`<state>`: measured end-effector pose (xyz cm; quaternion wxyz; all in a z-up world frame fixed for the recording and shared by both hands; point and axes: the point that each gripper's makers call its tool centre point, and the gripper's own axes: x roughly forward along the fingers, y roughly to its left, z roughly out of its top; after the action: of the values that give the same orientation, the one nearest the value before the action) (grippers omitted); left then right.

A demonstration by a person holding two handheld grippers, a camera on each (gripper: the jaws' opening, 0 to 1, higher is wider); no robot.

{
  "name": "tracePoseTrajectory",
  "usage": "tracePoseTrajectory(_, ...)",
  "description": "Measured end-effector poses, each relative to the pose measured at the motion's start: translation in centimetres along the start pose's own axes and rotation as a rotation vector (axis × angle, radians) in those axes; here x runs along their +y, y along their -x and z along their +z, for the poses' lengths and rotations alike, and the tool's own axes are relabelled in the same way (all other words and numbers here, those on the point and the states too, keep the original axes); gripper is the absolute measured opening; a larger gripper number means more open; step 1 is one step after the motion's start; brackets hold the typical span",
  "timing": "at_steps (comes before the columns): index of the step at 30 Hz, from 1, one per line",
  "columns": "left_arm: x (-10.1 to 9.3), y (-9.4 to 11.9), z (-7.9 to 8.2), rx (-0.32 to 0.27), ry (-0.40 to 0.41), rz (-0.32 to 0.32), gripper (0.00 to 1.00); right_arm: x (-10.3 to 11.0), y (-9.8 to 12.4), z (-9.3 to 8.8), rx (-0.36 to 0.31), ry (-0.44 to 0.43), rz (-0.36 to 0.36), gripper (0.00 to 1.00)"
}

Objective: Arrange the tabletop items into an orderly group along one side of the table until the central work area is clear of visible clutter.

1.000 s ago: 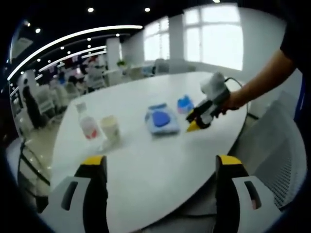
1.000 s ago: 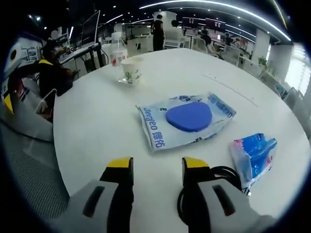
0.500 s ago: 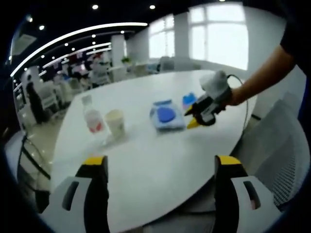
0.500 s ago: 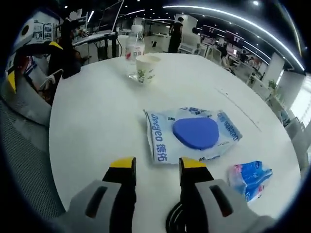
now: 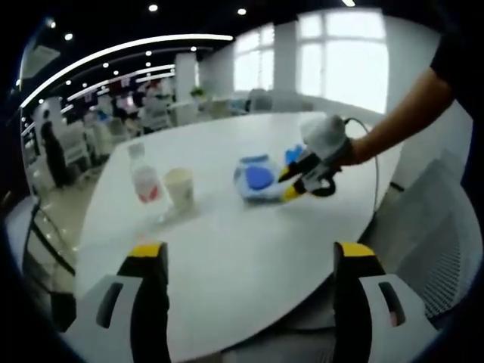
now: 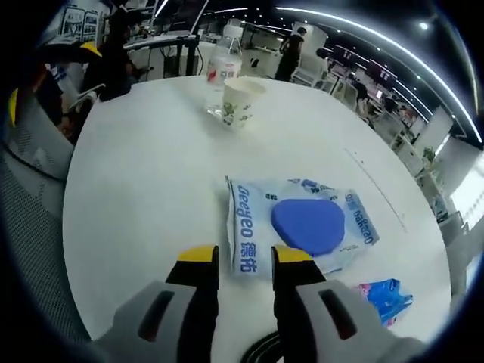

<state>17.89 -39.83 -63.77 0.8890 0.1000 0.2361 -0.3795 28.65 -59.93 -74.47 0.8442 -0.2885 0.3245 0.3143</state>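
Now the right tool (image 6: 236, 255) sits low over the desk (image 6: 144, 197), and its two tips are a little apart with nothing between them. The wipes pack (image 6: 302, 224) lies flat just ahead of those tips, with its near short edge right in front of the gap. Its long side runs off to the right in the right gripper view, so the tool meets it at the end, not the middle. That near edge looks like the spot to pinch.

A small blue pack (image 6: 384, 294) lies close by, to the right of the tool. Far across the desk stand a cup (image 6: 242, 100) and a bottle (image 6: 224, 69), side by side and touching or nearly so.

The left tool (image 5: 249, 257) hangs back at the desk's edge, jaws wide apart and empty. From there the wipes pack (image 5: 255, 178) is well away, and the right tool (image 5: 291, 190) is right at it. So the right hand is the nearer one for this pack. The cup (image 5: 180, 189) and bottle (image 5: 145, 179) are closer to the left tool
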Motion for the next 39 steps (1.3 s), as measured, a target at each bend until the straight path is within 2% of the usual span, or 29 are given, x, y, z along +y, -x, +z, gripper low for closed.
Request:
tracePoseTrajectory(5, 0.2, 0.0, -0.1, 0.003, 0.004, 0.006, 0.86, 0.1, -0.7, 0.4, 0.02, 0.052, 0.003, 0.23)
tracePoseTrajectory(12, 0.3, -0.1, -0.3, 0.011, 0.011, 0.012, 0.85, 0.1, -1.5, 1.3, 0.031, 0.071, 0.014, 0.2)
tracePoseTrajectory(18, 0.4, 0.0, -0.2, 0.013, 0.016, 0.02, 0.84, -0.2, -2.3, 2.5, 0.024, 0.064, 0.022, 0.2)
tracePoseTrajectory(31, 0.7, 0.1, -0.2, 0.011, 0.029, 0.031, 0.83, -0.2, -3.5, 3.3, 0.038, 0.045, 0.044, 0.18)
tracePoseTrajectory(36, 0.7, 0.0, -0.3, 0.014, 0.026, 0.031, 0.82, 0.2, -4.1, 3.6, 0.044, 0.043, 0.061, 0.14)
tracePoseTrajectory(39, 0.8, 0.1, -0.3, 0.014, 0.026, 0.035, 0.82, 0.5, -4.2, 3.5, 0.05, 0.029, 0.074, 0.08)
